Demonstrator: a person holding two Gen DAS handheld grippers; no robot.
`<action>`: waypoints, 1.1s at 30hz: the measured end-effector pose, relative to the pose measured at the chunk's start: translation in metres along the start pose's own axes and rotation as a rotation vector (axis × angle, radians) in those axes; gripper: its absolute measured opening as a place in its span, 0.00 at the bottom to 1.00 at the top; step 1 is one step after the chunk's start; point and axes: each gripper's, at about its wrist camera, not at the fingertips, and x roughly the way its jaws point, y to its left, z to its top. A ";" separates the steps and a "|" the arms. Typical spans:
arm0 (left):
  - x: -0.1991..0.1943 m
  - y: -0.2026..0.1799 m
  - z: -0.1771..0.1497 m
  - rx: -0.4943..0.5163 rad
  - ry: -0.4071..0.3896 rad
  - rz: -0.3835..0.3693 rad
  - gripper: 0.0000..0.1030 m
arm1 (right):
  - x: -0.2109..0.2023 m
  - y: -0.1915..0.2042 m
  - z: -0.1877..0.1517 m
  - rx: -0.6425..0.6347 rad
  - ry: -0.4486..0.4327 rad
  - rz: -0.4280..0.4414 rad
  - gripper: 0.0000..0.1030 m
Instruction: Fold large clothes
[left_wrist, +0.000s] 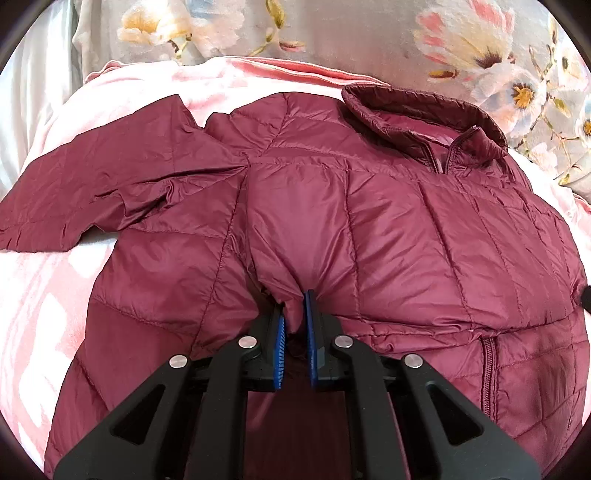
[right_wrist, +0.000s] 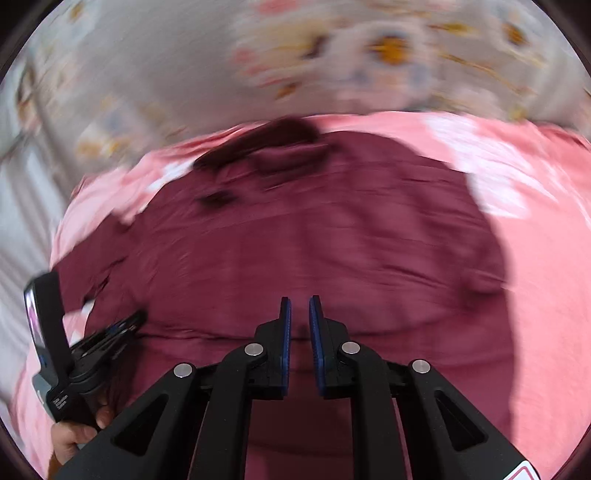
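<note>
A maroon quilted puffer jacket (left_wrist: 369, 221) of shiny stitched nylon lies spread on a pink blanket (left_wrist: 44, 295), one sleeve (left_wrist: 92, 184) flung out flat to the left and the stand-up collar (left_wrist: 424, 110) at the far right, near a grey floral-print bedcover (left_wrist: 351, 33). The left claw (left_wrist: 294, 314) is clenched on a puckered fold of the jacket. The right claw (right_wrist: 300, 314) hangs slightly parted, empty, above the blurred fabric.
</note>
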 end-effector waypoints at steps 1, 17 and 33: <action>0.000 0.001 0.000 -0.004 -0.001 -0.004 0.09 | 0.008 0.009 -0.001 -0.011 0.014 0.013 0.11; -0.001 0.004 -0.001 -0.017 -0.011 -0.021 0.09 | 0.060 0.042 -0.026 -0.118 0.059 -0.085 0.07; -0.092 0.243 0.046 -0.523 -0.183 0.029 0.69 | 0.061 0.043 -0.027 -0.121 0.049 -0.087 0.07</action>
